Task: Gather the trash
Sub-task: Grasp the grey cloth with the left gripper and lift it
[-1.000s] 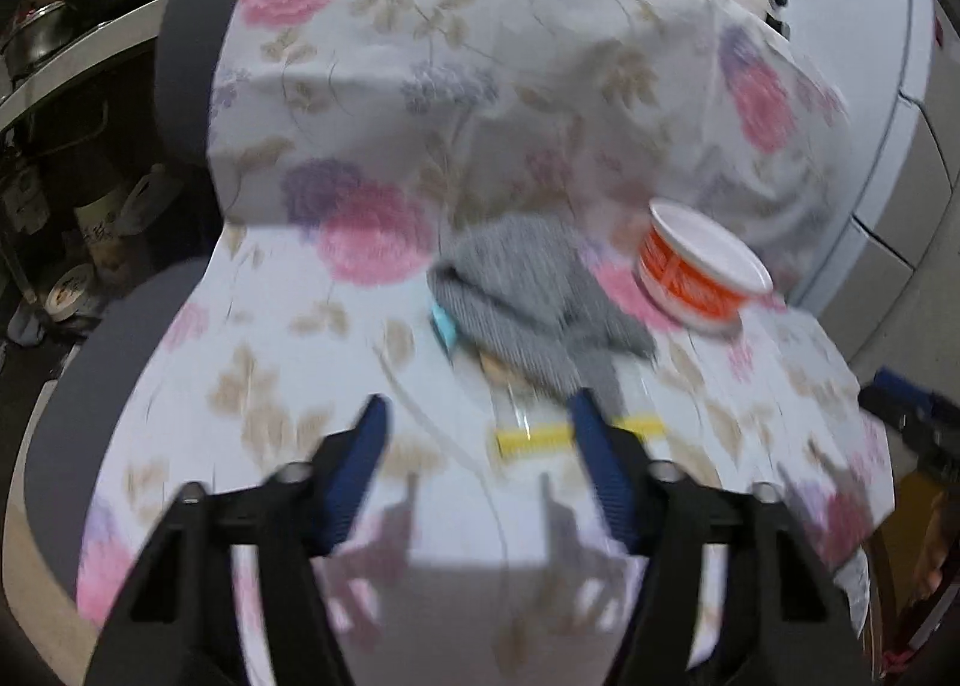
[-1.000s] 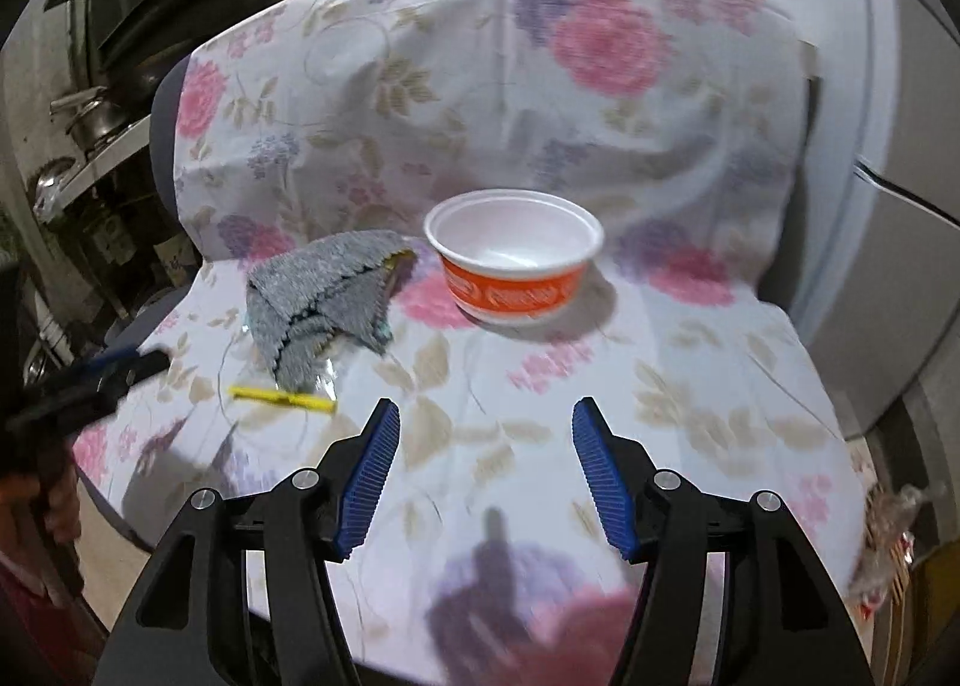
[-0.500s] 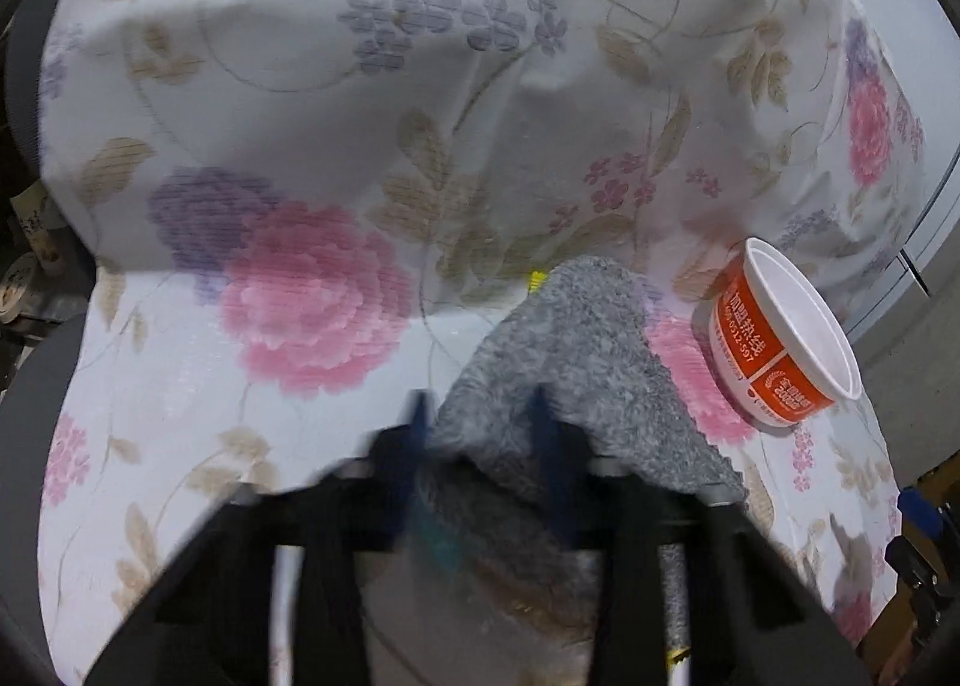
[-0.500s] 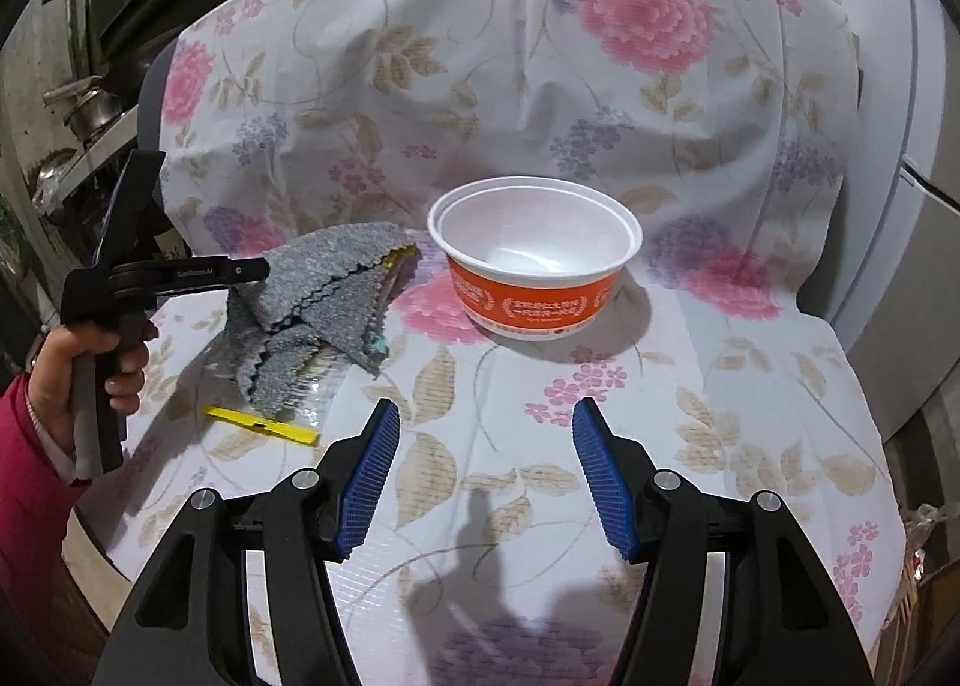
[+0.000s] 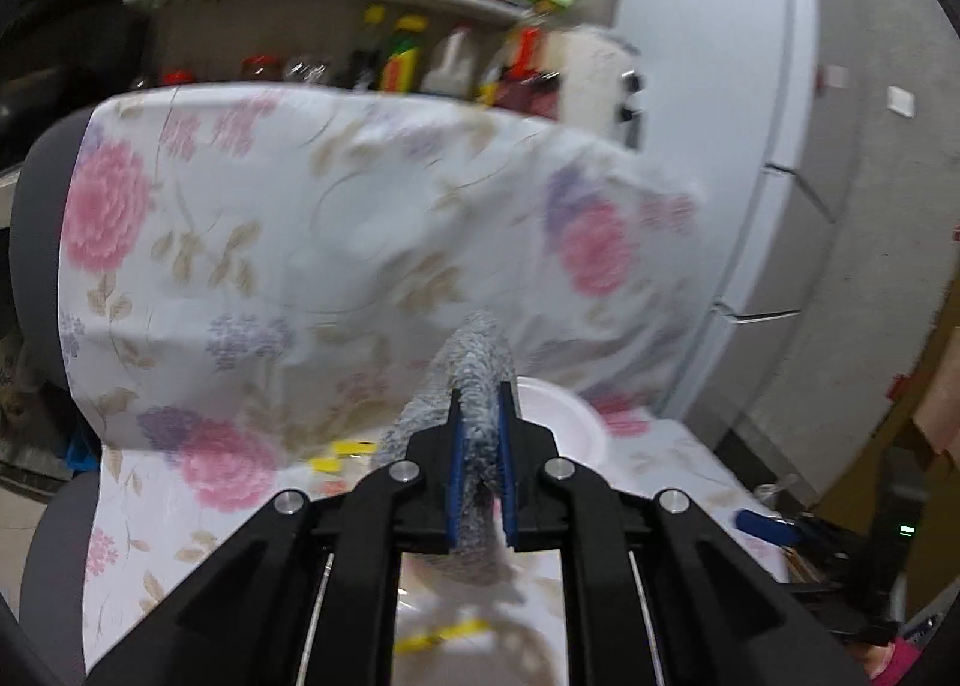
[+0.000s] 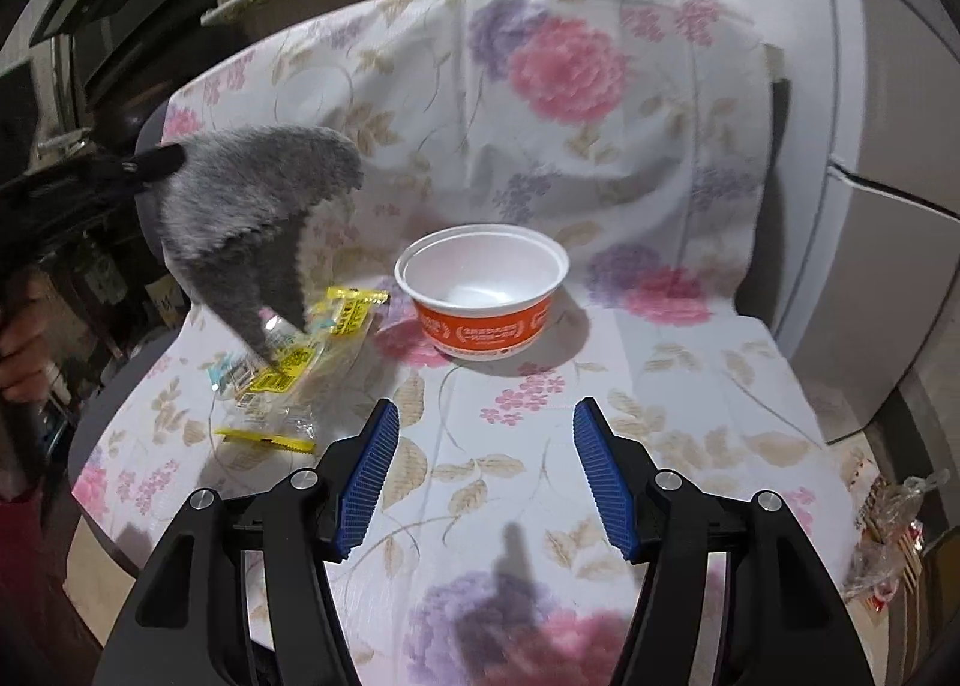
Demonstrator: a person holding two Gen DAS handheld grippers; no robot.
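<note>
A grey cloth (image 5: 474, 350) hangs in the air from my left gripper (image 5: 480, 392), whose jaws are closing with the cloth pinched between the blue pads. In the right wrist view the same cloth (image 6: 252, 194) dangles at the left, above clear and yellow snack wrappers (image 6: 288, 368) that lie on the flowered cover (image 6: 600, 386). A white and orange paper bowl (image 6: 483, 320) stands upright and empty at the middle of the seat. My right gripper (image 6: 485, 422) hovers in front of the bowl; its jaws are opening with nothing between them.
The flowered cover drapes over a grey chair's back and seat. A shelf of bottles (image 5: 420, 56) stands behind it, with white cabinets (image 6: 888, 146) to the right. A crumpled plastic bag (image 6: 888, 530) lies off the seat's right edge. A person's hand (image 6: 24, 350) holds the left gripper's handle.
My left gripper went from open to shut on the grey cloth and lifted it off the seat, which uncovered the wrappers. The right gripper moved slightly closer to the bowl.
</note>
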